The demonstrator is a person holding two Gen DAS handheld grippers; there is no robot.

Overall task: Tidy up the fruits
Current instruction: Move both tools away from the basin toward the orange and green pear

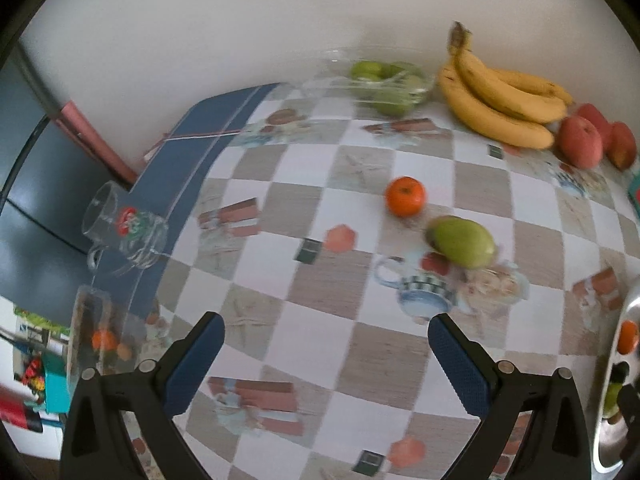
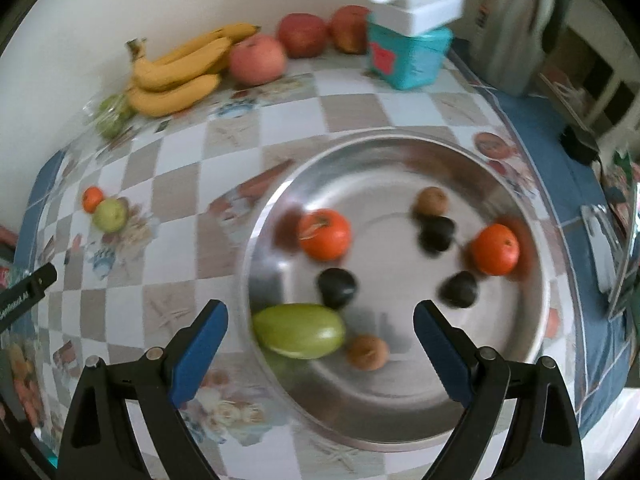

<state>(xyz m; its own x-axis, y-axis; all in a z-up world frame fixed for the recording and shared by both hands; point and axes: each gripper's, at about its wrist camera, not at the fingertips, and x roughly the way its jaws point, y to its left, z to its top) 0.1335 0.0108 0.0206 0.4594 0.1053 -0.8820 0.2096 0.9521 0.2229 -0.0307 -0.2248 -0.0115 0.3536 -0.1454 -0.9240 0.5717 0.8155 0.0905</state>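
Observation:
A small orange (image 1: 405,196) and a green mango (image 1: 461,241) lie side by side on the checked tablecloth; both also show in the right wrist view, orange (image 2: 92,198) and mango (image 2: 109,215). My left gripper (image 1: 326,322) is open and empty, above the cloth short of them. My right gripper (image 2: 321,312) is open and empty over the steel bowl (image 2: 400,412). The bowl holds a green mango (image 2: 299,330), two orange fruits (image 2: 325,234) (image 2: 495,249), several dark fruits (image 2: 337,287) and brown ones (image 2: 367,352).
Bananas (image 1: 500,96) (image 2: 176,72), red apples (image 1: 581,140) (image 2: 258,58) and a clear bag of green fruit (image 1: 384,80) lie along the back wall. A glass mug (image 1: 124,228) stands at the table's left edge. A teal box (image 2: 408,56) and a kettle (image 2: 516,20) stand behind the bowl.

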